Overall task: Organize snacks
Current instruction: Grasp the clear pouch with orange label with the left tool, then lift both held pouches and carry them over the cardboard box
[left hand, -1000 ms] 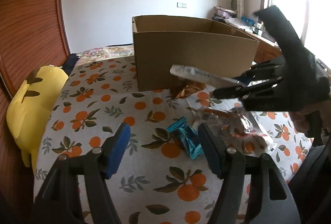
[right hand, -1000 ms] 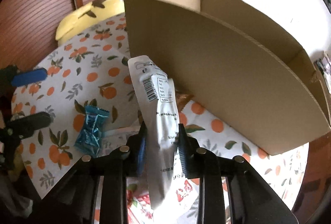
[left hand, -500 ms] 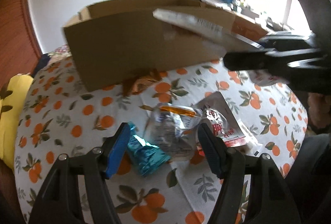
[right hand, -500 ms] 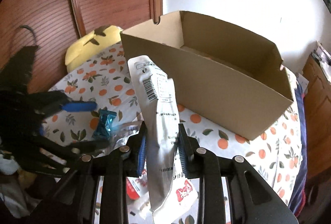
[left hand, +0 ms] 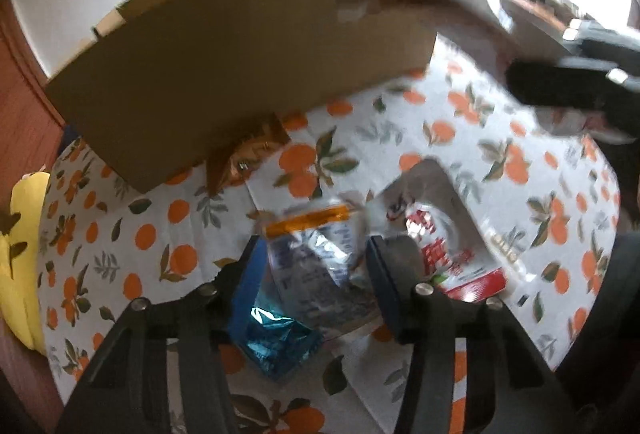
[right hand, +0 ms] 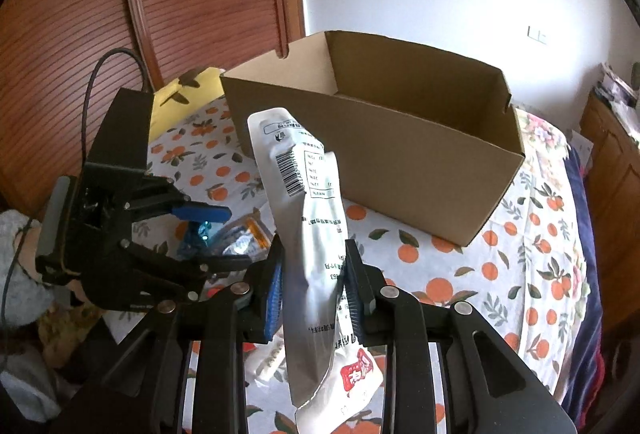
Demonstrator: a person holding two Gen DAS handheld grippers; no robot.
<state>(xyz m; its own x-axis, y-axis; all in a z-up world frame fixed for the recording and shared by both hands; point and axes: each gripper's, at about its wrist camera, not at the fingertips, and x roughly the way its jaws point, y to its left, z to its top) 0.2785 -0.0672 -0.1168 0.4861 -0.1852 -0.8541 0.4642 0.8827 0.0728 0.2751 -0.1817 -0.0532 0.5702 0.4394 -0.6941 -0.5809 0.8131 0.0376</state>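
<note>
The left gripper (left hand: 316, 274) is closing its blue-padded jaws around a crinkly clear snack bag with an orange strip (left hand: 316, 254) on the orange-print cloth (left hand: 460, 129), and they could also snag the blue foil packet (left hand: 276, 342) lying against it. The right gripper (right hand: 314, 286) is clamped on a tall silver foil pouch (right hand: 308, 234), held up short of the open brown cardboard box (right hand: 400, 153); pinched low, it may flop against the rim. Only the right wrist view shows the box's inside, while the left view shows the red-and-white packet (left hand: 452, 254) beside the clear bag.
</note>
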